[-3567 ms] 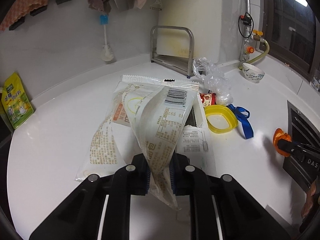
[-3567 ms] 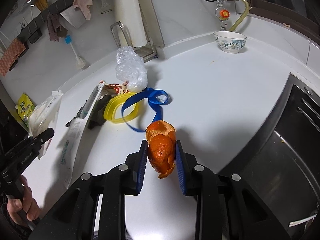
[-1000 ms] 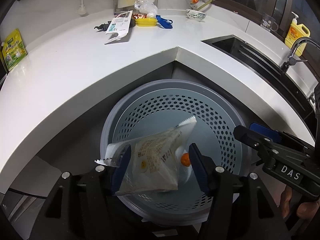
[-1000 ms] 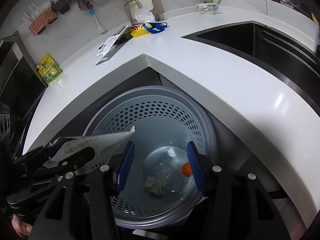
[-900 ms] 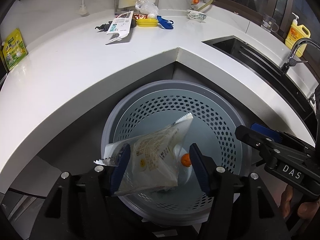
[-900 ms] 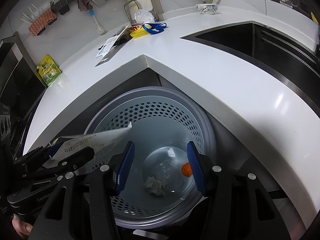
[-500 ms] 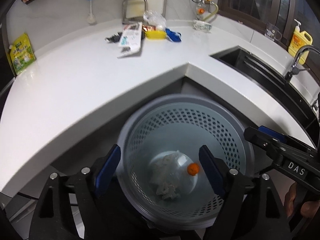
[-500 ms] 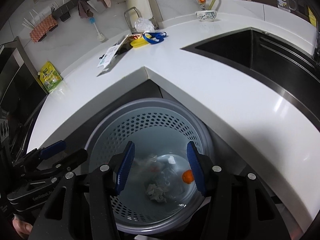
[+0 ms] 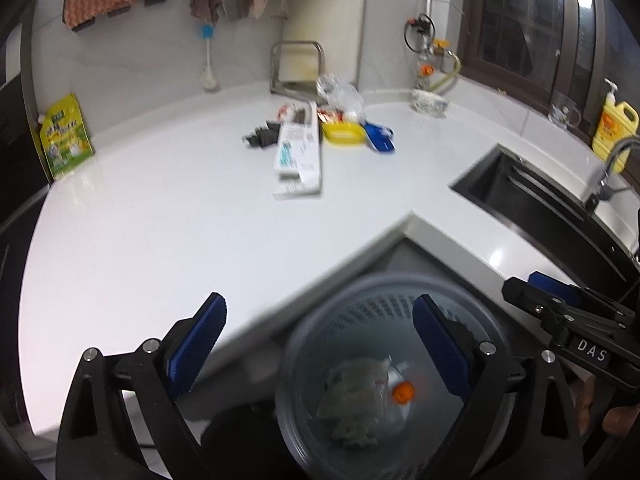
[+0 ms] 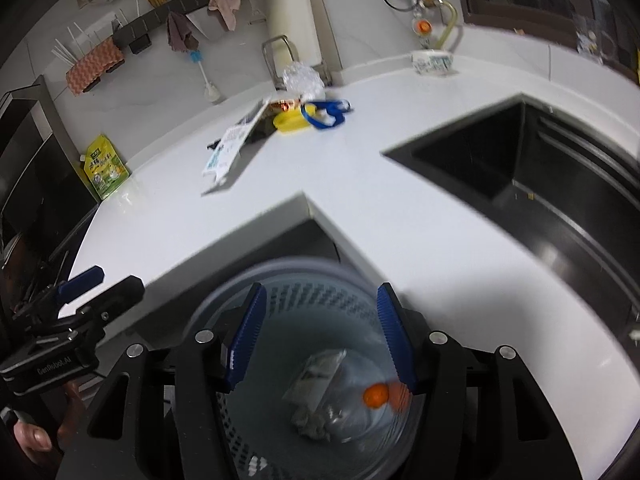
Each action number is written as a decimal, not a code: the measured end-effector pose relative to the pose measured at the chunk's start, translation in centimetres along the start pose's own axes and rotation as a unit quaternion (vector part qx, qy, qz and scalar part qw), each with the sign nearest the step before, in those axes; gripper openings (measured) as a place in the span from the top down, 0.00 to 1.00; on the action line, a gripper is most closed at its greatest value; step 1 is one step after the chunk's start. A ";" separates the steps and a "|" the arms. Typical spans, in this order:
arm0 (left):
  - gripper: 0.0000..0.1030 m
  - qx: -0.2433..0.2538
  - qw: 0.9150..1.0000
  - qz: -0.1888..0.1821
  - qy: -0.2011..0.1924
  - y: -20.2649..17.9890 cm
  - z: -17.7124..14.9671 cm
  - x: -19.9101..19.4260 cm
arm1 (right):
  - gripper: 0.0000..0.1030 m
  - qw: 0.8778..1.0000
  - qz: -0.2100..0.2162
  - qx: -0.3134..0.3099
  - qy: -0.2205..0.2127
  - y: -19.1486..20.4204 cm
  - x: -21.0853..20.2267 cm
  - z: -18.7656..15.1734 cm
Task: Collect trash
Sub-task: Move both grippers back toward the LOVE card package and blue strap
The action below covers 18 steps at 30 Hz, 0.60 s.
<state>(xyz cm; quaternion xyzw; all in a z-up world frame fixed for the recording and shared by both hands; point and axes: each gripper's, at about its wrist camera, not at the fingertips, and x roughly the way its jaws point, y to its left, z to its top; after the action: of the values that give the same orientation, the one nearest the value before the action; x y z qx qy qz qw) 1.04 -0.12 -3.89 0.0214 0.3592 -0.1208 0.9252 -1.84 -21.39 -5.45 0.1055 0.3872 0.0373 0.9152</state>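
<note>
A grey perforated trash bin (image 9: 372, 300) stands below the counter corner; it also shows in the right wrist view (image 10: 280, 276). In it lie a crumpled wrapper (image 9: 356, 396) and an orange peel (image 9: 402, 393), also seen in the right wrist view as wrapper (image 10: 316, 384) and peel (image 10: 376, 396). My left gripper (image 9: 320, 340) is open and empty above the bin's left rim. My right gripper (image 10: 320, 340) is open and empty above the bin. On the counter lie a white paper package (image 9: 298, 156), a yellow lid (image 9: 344, 132), a blue ribbon (image 9: 380, 138) and a clear plastic bag (image 9: 340, 92).
A black sink (image 10: 520, 176) is set in the counter at the right. A patterned bowl (image 9: 428, 102) stands at the back, a yellow-green pouch (image 9: 64, 136) at the far left, a yellow soap bottle (image 9: 614, 128) by the tap. A metal rack (image 9: 296, 64) stands against the wall.
The wrapper dropped from my left gripper into the bin. Both grippers have since tilted up, so the counter fills more of each view.
</note>
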 end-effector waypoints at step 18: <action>0.07 -0.032 0.998 0.037 -0.049 2.7 12.4 7.4 | 0.45 0.999 0.000 -0.036 -0.017 -0.8 9.3 16.7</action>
<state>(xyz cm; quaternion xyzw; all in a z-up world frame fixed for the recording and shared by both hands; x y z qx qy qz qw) 15.19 -0.67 0.21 -0.0008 0.3165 -0.0759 0.9456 16.57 -23.50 -0.86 0.0731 0.3697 0.0493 0.9249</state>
